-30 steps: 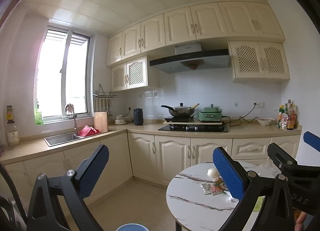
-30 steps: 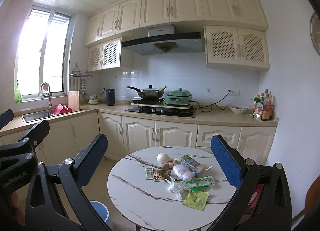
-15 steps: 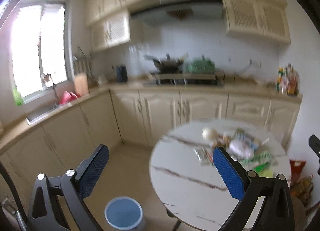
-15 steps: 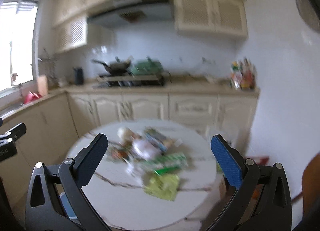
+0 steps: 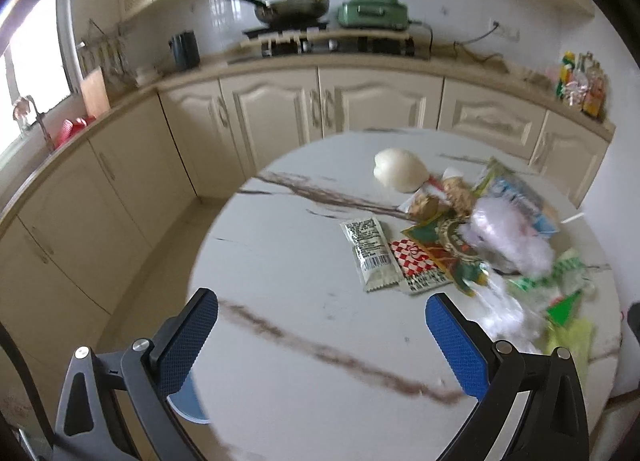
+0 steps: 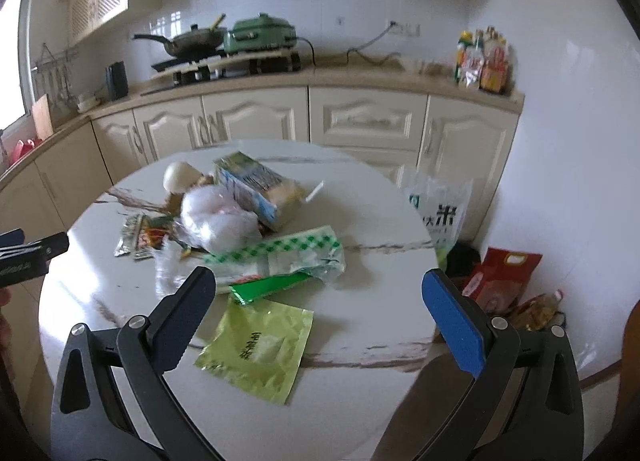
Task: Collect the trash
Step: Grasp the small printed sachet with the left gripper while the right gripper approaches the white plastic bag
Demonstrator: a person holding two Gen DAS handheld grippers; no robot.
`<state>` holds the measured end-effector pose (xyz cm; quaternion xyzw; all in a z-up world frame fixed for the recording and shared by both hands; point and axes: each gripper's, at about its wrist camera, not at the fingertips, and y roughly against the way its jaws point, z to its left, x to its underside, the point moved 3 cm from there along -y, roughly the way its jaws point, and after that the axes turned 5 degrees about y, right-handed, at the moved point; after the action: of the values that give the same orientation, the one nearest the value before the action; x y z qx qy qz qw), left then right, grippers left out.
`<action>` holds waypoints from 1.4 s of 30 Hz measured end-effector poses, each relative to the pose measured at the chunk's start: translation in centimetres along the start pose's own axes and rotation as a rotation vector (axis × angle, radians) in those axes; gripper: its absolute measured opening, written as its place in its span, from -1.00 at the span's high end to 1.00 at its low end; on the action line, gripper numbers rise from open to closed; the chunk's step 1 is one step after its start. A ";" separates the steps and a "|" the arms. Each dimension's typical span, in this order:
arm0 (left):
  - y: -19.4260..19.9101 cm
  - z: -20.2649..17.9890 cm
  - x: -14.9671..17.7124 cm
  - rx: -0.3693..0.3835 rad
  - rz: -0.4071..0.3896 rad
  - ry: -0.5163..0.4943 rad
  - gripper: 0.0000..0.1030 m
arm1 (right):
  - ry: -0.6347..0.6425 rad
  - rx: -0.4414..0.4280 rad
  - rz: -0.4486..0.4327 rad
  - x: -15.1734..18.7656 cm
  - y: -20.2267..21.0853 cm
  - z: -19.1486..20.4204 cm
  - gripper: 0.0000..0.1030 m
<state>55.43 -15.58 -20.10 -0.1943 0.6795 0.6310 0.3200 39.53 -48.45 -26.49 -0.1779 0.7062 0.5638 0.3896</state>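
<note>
- Both grippers hang over the round marble table, fingers spread wide and holding nothing: left gripper, right gripper.
- The trash sits in 1 loose heap mid-table; the yellow-green pouch lies nearest the right gripper, flat on the marble.
- Flat packets like the white sachet look hard to pinch; I'd slide one toward the table edge or take a raised corner.
- The blue bin peeks out below the table's left edge (mostly hidden).
- Crumpled clear plastic overlaps neighbours, so lifting it may drag others.
- Bags crowd the floor by the wall, like the red bag.
</note>
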 end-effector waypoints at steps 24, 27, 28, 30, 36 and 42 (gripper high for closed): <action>-19.7 0.4 -9.2 -0.008 0.179 0.078 -0.99 | 0.022 -0.054 0.043 -1.7 -5.8 1.3 -1.00; -20.4 0.0 -9.4 -0.010 0.170 0.064 -0.99 | 0.022 -0.051 0.044 -1.8 -5.8 1.4 -1.00; -20.4 -0.3 -9.3 -0.006 0.159 0.063 -0.99 | 0.022 -0.049 0.049 -1.8 -5.8 1.3 -1.00; -20.6 -0.4 -9.2 -0.005 0.139 0.064 -0.99 | 0.018 -0.049 0.051 -1.8 -5.9 1.3 -1.00; -19.4 -0.1 -7.7 0.027 0.105 0.040 -0.57 | 0.020 -0.044 0.036 -2.0 -5.5 1.2 -1.00; -18.4 1.4 -7.7 0.063 0.102 0.027 0.37 | 0.018 -0.050 0.032 -2.3 -5.4 1.4 -1.00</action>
<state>73.56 -17.67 -28.37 -0.1576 0.7121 0.6224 0.2842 45.21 -49.22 -28.35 -0.1815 0.6982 0.5856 0.3696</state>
